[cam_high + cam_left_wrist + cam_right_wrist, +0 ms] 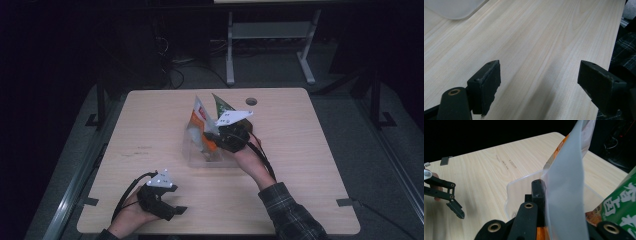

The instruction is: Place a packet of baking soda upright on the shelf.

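Note:
A clear plastic container (192,157) sits mid-table with snack bags standing in it. My right gripper (214,138) is shut on the edge of an orange and white bag (199,120), which rises tilted out of the container. In the right gripper view the jaws (542,188) pinch the bag's pale back (566,185) over the container's rim (521,183). A green bag (220,106) stands right behind it, also seen close up as the green bag (621,200). My left gripper (176,211) rests near the front left edge, open and holding nothing (540,75).
The wooden table (300,150) has a round cable hole (251,101) at the back. A plaid sleeve (290,212) crosses the front right. The container's corner (454,10) lies ahead of the left gripper. Table legs and cables sit on the dark floor behind.

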A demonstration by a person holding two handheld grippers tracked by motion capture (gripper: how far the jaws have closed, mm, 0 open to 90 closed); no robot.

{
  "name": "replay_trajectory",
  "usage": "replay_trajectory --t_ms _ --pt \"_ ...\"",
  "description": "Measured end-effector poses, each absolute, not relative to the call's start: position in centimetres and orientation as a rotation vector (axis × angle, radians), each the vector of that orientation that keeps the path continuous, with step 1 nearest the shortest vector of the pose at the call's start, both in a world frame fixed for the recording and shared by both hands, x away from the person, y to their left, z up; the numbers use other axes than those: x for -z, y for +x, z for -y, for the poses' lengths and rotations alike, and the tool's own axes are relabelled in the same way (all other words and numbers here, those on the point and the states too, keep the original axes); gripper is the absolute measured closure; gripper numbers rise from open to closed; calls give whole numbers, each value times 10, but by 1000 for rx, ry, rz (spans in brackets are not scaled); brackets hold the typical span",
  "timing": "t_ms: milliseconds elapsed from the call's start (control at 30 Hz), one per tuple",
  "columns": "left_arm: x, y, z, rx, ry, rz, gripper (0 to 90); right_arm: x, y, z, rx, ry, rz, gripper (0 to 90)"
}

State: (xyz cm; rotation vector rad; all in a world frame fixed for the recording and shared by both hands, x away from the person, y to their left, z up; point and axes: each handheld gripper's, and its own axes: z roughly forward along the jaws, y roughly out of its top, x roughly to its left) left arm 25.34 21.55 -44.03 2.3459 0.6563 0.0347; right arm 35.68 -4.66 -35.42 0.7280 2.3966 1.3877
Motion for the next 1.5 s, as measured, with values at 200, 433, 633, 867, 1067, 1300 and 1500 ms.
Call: replay_trajectory --t_ms 200,433,633,867,1067,1300,1500 --pt "441 253 -214 -31 2340 -657 183 360 361 44 -1371 752 -2412 900" --pt "442 253 -213 -35 2349 -642 183 365 366 39 -1371 778 -2415 896" --pt "443 253 -212 -28 2348 -644 183 368 371 38 -1386 788 -2409 880" --pt "444 253 -212 -22 2348 -644 183 369 377 35 -1390 817 -2380 817" --pt "444 253 -212 -18 2349 -644 183 369 377 35 -1384 833 -2380 716" --pt "445 253 -212 -15 2349 -644 183 370 375 32 -1322 858 -2363 486" --pt "445 253 -212 -17 2351 -642 183 370 375 34 -1331 877 -2345 414"
